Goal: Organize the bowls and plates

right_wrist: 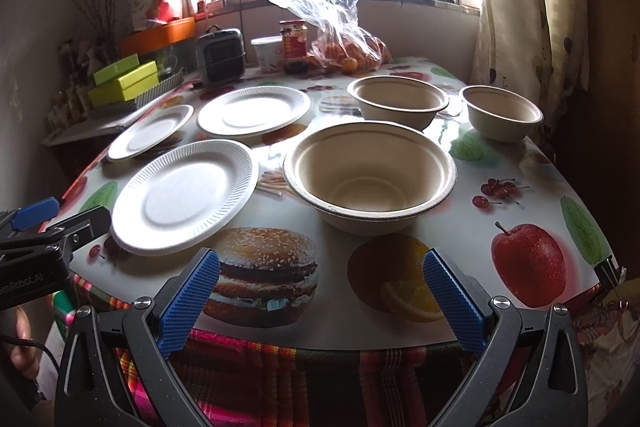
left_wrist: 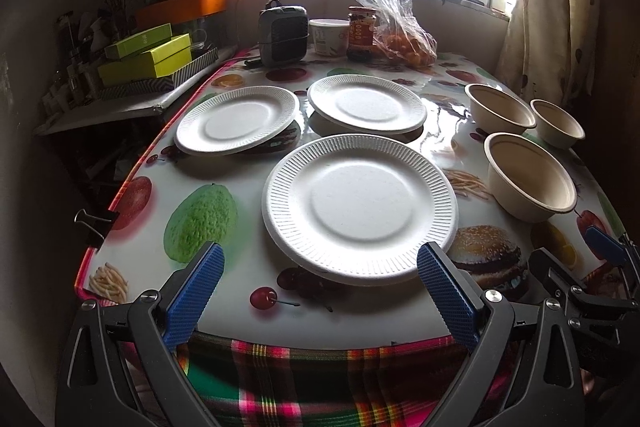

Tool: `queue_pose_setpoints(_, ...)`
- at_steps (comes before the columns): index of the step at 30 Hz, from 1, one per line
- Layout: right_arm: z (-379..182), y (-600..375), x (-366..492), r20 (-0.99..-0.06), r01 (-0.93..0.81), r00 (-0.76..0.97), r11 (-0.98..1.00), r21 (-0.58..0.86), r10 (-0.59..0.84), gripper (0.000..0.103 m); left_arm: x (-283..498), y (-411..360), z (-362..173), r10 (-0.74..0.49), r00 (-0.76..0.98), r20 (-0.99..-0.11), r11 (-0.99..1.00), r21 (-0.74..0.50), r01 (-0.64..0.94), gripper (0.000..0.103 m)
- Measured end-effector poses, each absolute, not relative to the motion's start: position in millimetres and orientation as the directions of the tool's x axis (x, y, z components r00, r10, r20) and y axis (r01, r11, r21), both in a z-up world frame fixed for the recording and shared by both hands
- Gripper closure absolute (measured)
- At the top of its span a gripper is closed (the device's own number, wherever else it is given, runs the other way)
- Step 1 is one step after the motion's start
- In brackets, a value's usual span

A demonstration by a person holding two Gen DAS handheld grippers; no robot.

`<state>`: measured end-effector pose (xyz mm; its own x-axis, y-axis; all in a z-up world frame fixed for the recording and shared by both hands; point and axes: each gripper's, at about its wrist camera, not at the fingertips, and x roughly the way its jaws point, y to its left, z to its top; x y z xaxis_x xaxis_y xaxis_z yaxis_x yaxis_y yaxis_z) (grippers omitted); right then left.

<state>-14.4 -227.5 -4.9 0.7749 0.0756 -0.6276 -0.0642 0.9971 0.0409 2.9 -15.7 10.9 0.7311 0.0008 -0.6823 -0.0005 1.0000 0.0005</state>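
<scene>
Both of my grippers hang at the near edge of the table (left_wrist: 248, 259), spread wide and holding nothing. My left gripper (left_wrist: 320, 291) faces the near plate (left_wrist: 360, 207); my right gripper (right_wrist: 322, 301) faces the near bowl (right_wrist: 370, 179).

Nothing is stacked yet. Three white plates lie on the left half: the near one, the left plate (left_wrist: 236, 119) behind it, and the far plate (left_wrist: 366, 103). Three tan bowls stand on the right: the near one, the mid bowl (right_wrist: 398, 99) and the small bowl (right_wrist: 502, 117). All stand apart from each other.

I judge the first step is to lift one plate onto another. The plates are thin and ribbed, so I would slide one finger under the raised rim, pinch at the edge, and keep it level. The glossy cloth looks slick, so a push could skate the plate away; I would come in low from the front. For the bowls, I would pinch one wall and nest the smaller into the larger.

The window glare washes out the far plates in the right view, so their rims are hard to read. A dark patch under the left plate may be shadow or print; I cannot tell. My right gripper shows only partly at the left view's edge. The table's front is hidden behind plaid fabric (left_wrist: 320, 379).
</scene>
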Motion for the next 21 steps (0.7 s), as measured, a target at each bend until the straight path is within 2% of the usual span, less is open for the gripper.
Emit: queue_pose_setpoints(21,-7.3,-222.9,-10.3,-0.633,-0.072,0.770,0.997,0.043,0.082,0.000,4.6,-15.5,6.0,0.013,0.724,-0.690,1.000,0.011,-0.008,0.005)
